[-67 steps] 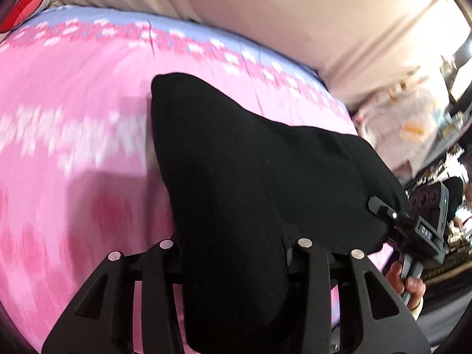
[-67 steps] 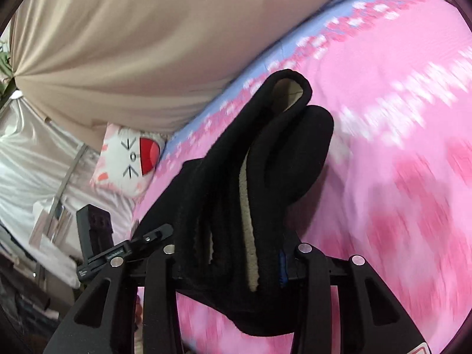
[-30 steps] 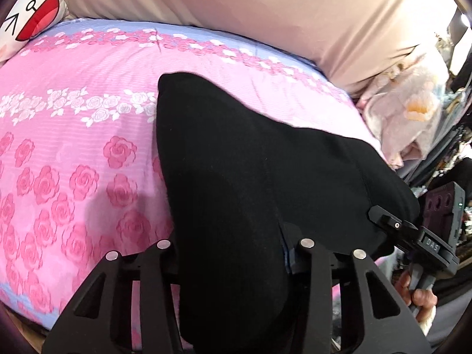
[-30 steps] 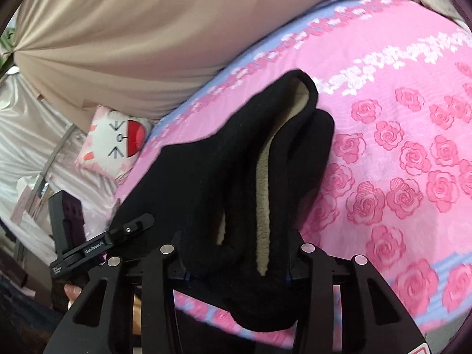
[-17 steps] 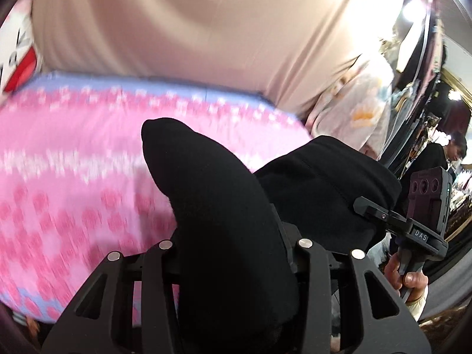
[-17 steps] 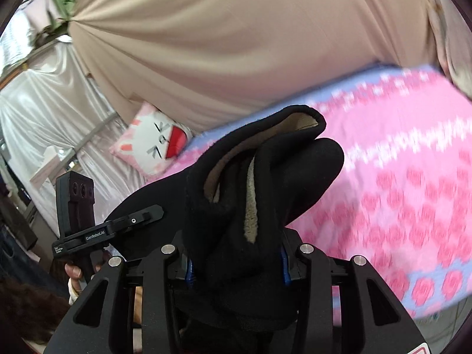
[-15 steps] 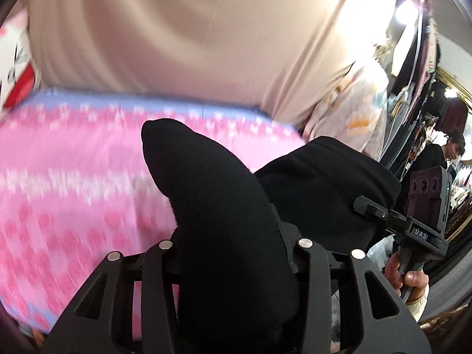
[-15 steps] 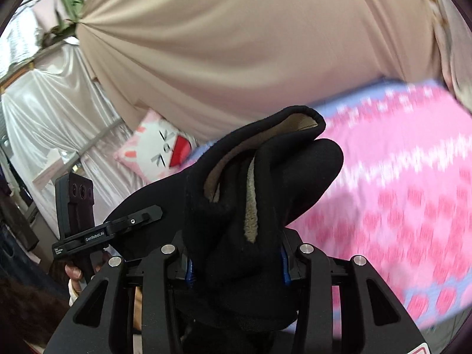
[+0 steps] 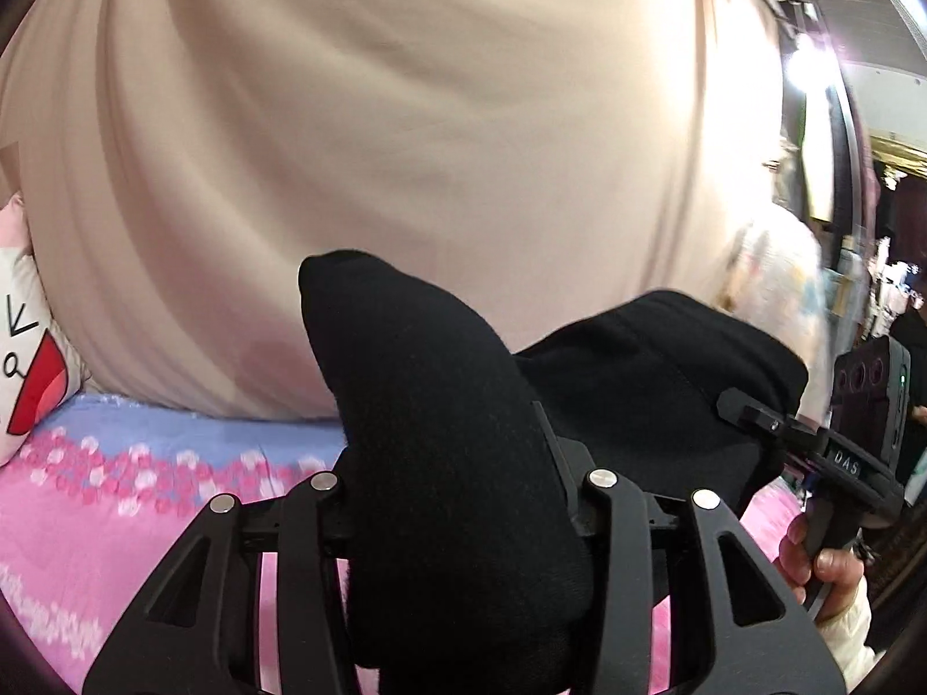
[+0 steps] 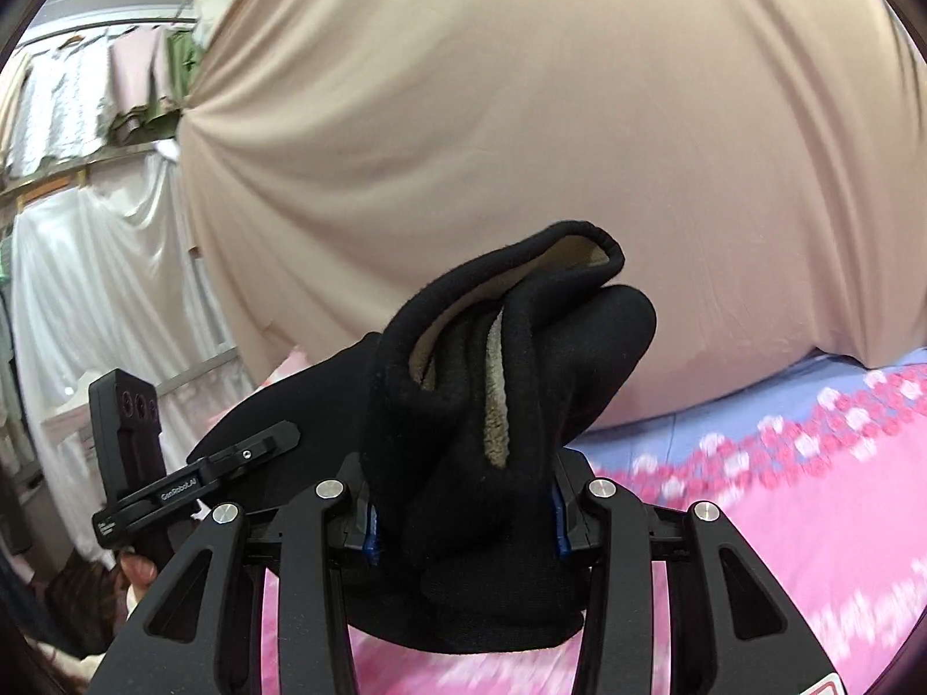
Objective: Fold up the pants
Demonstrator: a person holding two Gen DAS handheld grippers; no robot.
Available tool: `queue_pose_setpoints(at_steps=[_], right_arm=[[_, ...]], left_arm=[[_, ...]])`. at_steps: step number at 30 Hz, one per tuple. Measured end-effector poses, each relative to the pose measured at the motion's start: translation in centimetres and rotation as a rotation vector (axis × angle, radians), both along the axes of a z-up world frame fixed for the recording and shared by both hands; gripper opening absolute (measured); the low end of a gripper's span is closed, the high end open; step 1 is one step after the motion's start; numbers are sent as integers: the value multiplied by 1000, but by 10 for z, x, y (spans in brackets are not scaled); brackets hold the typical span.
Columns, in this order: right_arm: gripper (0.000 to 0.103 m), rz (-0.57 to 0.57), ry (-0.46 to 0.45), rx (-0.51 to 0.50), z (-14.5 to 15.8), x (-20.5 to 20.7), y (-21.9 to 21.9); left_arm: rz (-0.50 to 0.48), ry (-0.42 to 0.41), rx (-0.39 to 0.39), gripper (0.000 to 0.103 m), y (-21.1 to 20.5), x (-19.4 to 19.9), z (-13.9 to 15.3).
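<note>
The black pants (image 9: 440, 440) with a tan fleece lining (image 10: 498, 405) hang in the air above the pink bed, bunched thick between both pairs of jaws. My left gripper (image 9: 457, 498) is shut on one end of the folded bundle. My right gripper (image 10: 460, 504) is shut on the other end, where the lining shows at the hem. The cloth spans between the two. In the left wrist view the right gripper (image 9: 834, 457) shows at the far right in a hand. The right wrist view shows the left gripper (image 10: 191, 475) at the left.
A pink rose-print bedsheet (image 10: 811, 521) with a lilac border lies below. A beige curtain (image 9: 405, 116) fills the background. A cartoon-face pillow (image 9: 23, 370) sits at the bed's left end. White drapes and hanging clothes (image 10: 87, 243) stand to the left.
Both grippers have risen with the pants and tilted up toward level. The bed has dropped low in both views and the curtain now fills most of each frame. Both grips are unchanged.
</note>
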State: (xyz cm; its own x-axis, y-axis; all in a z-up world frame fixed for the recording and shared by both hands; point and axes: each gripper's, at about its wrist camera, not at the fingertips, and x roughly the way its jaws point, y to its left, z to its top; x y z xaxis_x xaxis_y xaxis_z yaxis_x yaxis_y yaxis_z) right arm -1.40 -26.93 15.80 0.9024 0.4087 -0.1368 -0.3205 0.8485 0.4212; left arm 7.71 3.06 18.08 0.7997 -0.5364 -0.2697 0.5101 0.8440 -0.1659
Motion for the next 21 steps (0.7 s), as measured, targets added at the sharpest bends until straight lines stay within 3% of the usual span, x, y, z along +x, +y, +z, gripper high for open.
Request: queue_pose_setpoints(at_steps=[5, 9, 14, 16, 17, 18, 19, 21], right_arm=[[39, -21, 46, 45, -47, 101, -18], [39, -34, 163, 84, -105, 163, -29], [40, -62, 380, 82, -181, 218, -33], [51, -67, 490, 90, -204, 227, -36], [54, -56, 523, 107, -207, 227, -38], [60, -52, 563, 121, -210, 226, -43], [68, -75, 584, 122, -211, 220, -48], [73, -150, 595, 142, -213, 202, -61]], left_arm=[[72, 19, -4, 41, -12, 90, -42], [107, 66, 29, 41, -22, 147, -97], [129, 260, 76, 41, -28, 203, -180], [173, 308, 75, 52, -23, 208, -204], [173, 334, 65, 61, -20, 208, -205], [193, 367, 58, 77, -14, 208, -204], [224, 377, 70, 85, -9, 207, -204], [312, 376, 101, 91, 3, 194, -204]])
